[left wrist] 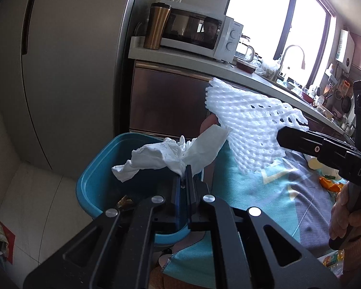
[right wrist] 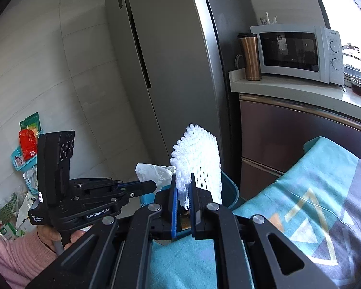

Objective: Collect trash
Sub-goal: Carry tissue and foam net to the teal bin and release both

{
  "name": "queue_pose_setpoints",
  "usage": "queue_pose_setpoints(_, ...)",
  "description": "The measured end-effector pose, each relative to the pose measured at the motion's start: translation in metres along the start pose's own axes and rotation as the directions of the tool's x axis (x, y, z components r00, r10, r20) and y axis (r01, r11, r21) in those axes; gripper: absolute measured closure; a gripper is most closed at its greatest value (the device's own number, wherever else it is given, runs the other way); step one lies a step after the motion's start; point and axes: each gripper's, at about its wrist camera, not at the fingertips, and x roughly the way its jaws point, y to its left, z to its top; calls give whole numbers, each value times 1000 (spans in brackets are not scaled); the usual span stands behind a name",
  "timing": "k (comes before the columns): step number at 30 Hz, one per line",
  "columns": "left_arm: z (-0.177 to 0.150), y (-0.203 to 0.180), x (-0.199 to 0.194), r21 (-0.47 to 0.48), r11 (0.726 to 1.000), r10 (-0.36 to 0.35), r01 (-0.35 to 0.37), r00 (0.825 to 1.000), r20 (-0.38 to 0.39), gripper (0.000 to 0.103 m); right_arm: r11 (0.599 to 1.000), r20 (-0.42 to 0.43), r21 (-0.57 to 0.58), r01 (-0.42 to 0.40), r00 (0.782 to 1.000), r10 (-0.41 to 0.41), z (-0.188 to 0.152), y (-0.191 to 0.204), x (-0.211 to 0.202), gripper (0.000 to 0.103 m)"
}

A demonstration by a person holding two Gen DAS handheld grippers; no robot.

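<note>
Above the blue trash bin, the left gripper pinches a limp crumpled tissue and the right gripper clamps a light, squashy foam fruit net, each best held by its edge.

Grey fridge beside counter with microwave; bright window; tiled wall.

Both wrist views close, facing blue bin and fridge
</note>
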Motion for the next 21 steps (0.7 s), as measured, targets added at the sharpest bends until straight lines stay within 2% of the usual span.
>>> queue_pose_setpoints(8, -9, 12, 24, -33, 999, 31, -33, 998, -49, 99, 999, -93, 34, -15, 995, 19, 5, -6, 49, 96)
queue_pose_setpoints(15, -17, 20, 48, -40, 998, 50, -53, 995, -91, 99, 999, -171, 53, 3, 985, 6, 3, -11, 90, 96)
queue_pose_setpoints(21, -21, 25, 64, -49, 996, 62, -68, 991, -117, 99, 998, -224, 63, 5, 975, 9, 3, -12, 108, 96)
